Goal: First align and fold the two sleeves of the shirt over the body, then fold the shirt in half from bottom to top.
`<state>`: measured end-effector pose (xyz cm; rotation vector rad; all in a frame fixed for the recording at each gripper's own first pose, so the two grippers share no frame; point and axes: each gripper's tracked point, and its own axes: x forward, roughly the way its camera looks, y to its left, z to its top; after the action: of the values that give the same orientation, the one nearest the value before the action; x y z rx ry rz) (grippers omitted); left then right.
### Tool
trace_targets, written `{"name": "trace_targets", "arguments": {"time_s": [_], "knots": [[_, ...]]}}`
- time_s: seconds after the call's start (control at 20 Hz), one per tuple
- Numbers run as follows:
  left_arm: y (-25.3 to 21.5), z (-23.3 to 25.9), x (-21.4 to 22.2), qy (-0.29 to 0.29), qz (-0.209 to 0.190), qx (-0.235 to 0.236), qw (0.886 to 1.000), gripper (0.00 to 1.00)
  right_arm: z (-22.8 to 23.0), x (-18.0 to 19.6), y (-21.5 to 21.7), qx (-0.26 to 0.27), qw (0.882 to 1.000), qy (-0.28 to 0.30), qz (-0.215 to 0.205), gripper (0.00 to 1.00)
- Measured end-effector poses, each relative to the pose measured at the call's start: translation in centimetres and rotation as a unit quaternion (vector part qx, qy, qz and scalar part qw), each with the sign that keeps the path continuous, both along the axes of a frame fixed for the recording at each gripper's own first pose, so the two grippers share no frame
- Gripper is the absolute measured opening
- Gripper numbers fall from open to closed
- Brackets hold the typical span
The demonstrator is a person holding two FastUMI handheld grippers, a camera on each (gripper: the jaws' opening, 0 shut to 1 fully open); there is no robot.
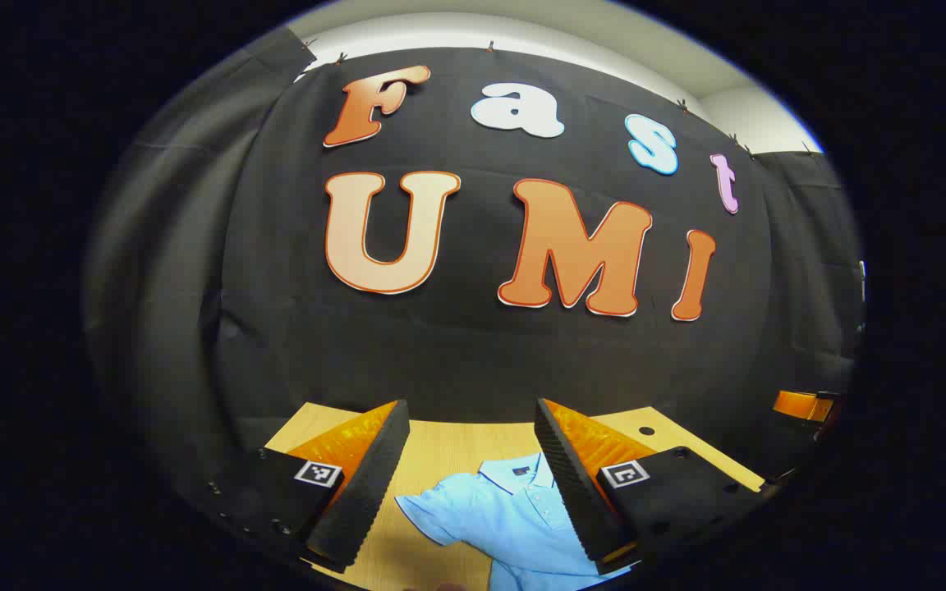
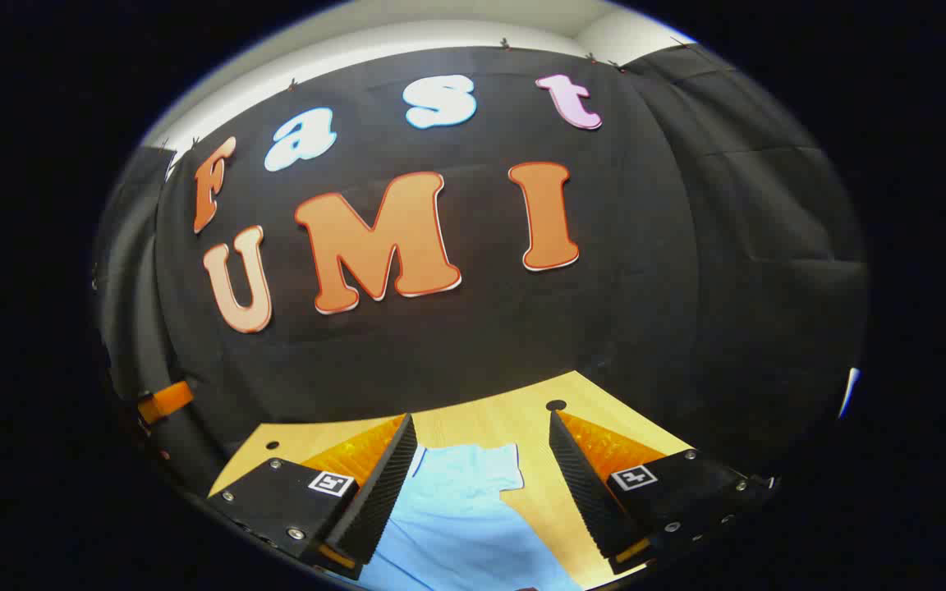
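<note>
A light blue polo shirt (image 1: 514, 517) lies flat on the wooden table (image 1: 440, 455), collar toward the far wall. In the left gripper view its left sleeve (image 1: 428, 513) spreads out between my fingers. My left gripper (image 1: 470, 447) hangs open above it, holding nothing. In the right gripper view the shirt (image 2: 461, 517) shows its other sleeve (image 2: 493, 468) lying out to the side. My right gripper (image 2: 483, 451) is open above that sleeve and grips nothing. The lower part of the shirt is hidden below both views.
The table (image 2: 522, 427) ends close to the black cloth wall. A small dark hole (image 2: 556, 405) marks the tabletop near its far corner, and another hole (image 1: 646, 431) sits on the other side. The other gripper (image 1: 801, 406) shows at the right edge.
</note>
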<state>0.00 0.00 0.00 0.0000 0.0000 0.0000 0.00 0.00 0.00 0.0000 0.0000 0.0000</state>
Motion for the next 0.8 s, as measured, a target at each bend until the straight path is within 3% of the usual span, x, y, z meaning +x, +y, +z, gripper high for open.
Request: {"name": "trace_targets", "arguments": {"time_s": [0.05, 0.25, 0.4, 0.55, 0.65, 0.7, 0.8], "knots": [[0.0, 0.4, 0.1, -0.003, 0.005, 0.002, 1.000, 0.99, 0.2, 0.5, 0.2, -0.010, 1.000, 0.000, 0.006, 0.98], [-0.4, 0.5, 0.1, -0.004, 0.019, 0.002, 1.000, 0.99, 1.1, 1.7, -0.2, -0.022, 1.000, -0.001, 0.019, 0.98], [-0.9, 0.1, -0.1, -0.001, 0.026, -0.008, 1.000, 0.99, 1.9, 1.6, -2.3, -0.065, 0.998, -0.003, 0.009, 0.98], [-1.4, -0.4, 0.1, 0.003, 0.031, -0.006, 1.000, 0.99, 4.6, 0.2, -8.9, -0.113, 0.992, -0.026, -0.049, 0.98], [-1.8, -0.6, 0.0, 0.003, 0.024, -0.009, 1.000, 0.99, 7.1, -1.7, -16.1, -0.181, 0.975, -0.032, -0.127, 0.98], [-1.8, -1.1, -0.2, 0.005, 0.023, -0.010, 1.000, 0.99, 8.6, -3.1, -19.5, -0.194, 0.966, -0.038, -0.166, 0.98], [-1.5, -1.7, -0.4, 0.010, 0.026, -0.013, 1.000, 0.99, 10.4, -5.7, -23.0, -0.170, 0.963, -0.046, -0.206, 0.98]]}}
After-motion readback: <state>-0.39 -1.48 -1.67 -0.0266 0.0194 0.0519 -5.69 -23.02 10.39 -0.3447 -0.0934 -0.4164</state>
